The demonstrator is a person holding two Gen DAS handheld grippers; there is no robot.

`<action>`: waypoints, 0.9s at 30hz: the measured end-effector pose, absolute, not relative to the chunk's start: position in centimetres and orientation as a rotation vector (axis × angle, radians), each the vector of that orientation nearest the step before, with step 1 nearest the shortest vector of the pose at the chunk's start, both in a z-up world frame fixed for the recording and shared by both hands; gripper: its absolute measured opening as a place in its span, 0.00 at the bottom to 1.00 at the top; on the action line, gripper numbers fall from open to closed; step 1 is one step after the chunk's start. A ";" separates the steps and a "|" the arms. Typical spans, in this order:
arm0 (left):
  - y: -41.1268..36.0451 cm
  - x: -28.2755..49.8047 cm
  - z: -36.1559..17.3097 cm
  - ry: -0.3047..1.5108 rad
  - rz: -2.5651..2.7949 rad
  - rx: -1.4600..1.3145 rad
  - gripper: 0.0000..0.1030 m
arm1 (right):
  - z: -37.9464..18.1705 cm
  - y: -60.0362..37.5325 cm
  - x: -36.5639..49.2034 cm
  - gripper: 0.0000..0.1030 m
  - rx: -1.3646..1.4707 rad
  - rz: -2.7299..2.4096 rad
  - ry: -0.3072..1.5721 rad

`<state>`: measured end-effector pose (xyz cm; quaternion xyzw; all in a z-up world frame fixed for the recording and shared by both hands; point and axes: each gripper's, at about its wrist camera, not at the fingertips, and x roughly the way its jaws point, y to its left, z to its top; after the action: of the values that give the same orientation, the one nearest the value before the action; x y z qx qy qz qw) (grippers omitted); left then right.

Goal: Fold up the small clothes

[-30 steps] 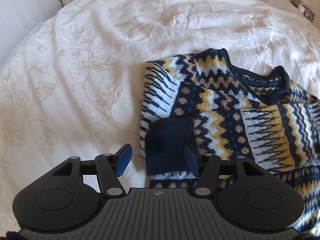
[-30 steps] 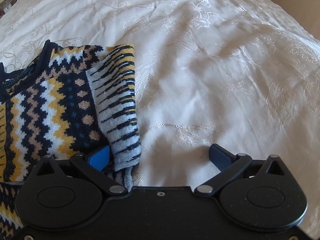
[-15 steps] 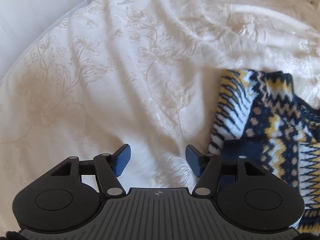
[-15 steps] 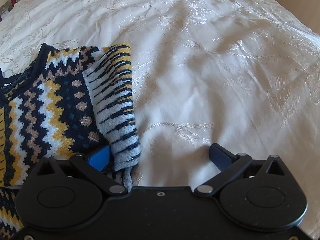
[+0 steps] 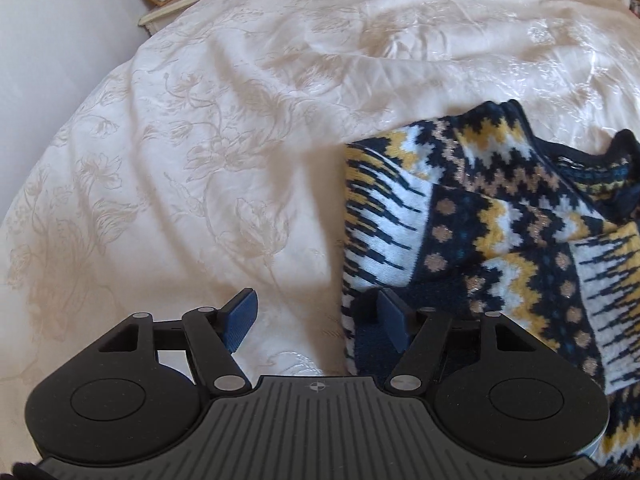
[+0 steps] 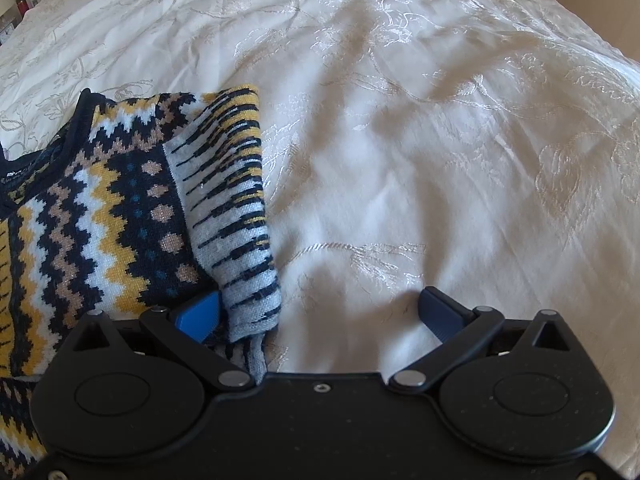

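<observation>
A small knitted sweater (image 5: 500, 232) in navy, yellow, white and tan zigzags lies on the bed, its sleeves folded in over the body. My left gripper (image 5: 316, 320) is open at the sweater's left edge, its right finger (image 5: 394, 320) over the navy cuff, its left finger over the bedspread. The sweater also shows in the right wrist view (image 6: 132, 216). My right gripper (image 6: 320, 312) is open at the sweater's right edge, with the folded striped sleeve (image 6: 240, 232) lying between the fingers beside its left finger (image 6: 198, 316).
A cream embroidered bedspread (image 5: 200, 160) covers the bed, with soft wrinkles; it also fills the right wrist view (image 6: 460, 160). A bedside table (image 5: 168, 0) with a picture frame and a clock stands at the far left. A pale wall runs along the bed's left side.
My left gripper swung left off the sweater and has come back right to its left edge. My right gripper has barely moved and stays open.
</observation>
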<state>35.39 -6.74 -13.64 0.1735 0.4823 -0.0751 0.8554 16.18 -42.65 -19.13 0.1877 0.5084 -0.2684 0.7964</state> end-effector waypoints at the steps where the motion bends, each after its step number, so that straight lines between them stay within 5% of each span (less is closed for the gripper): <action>1: -6.4 35.6 -13.4 1.006 -0.103 0.375 0.64 | -19.2 -42.6 16.2 1.00 0.402 -0.577 1.092; 11: -3.1 33.7 -10.2 1.044 -0.169 0.199 0.68 | -17.6 -41.9 15.9 1.00 0.405 -0.614 1.090; 17: -3.6 29.7 -9.7 1.089 -0.268 0.167 0.82 | -14.7 -39.2 14.0 1.00 0.412 -0.570 1.049; 19: -3.7 28.2 -9.9 1.109 -0.288 0.174 0.94 | -14.1 -37.9 13.3 1.00 0.405 -0.545 1.046; 27: -3.5 22.2 -12.0 1.167 -0.367 0.222 0.94 | -14.4 -32.1 9.2 1.00 0.410 -0.492 1.100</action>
<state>22.18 -3.46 -12.00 0.1038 0.5467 -0.1717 0.8129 9.19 -32.12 -14.44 0.1915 0.5135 -0.2296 0.8043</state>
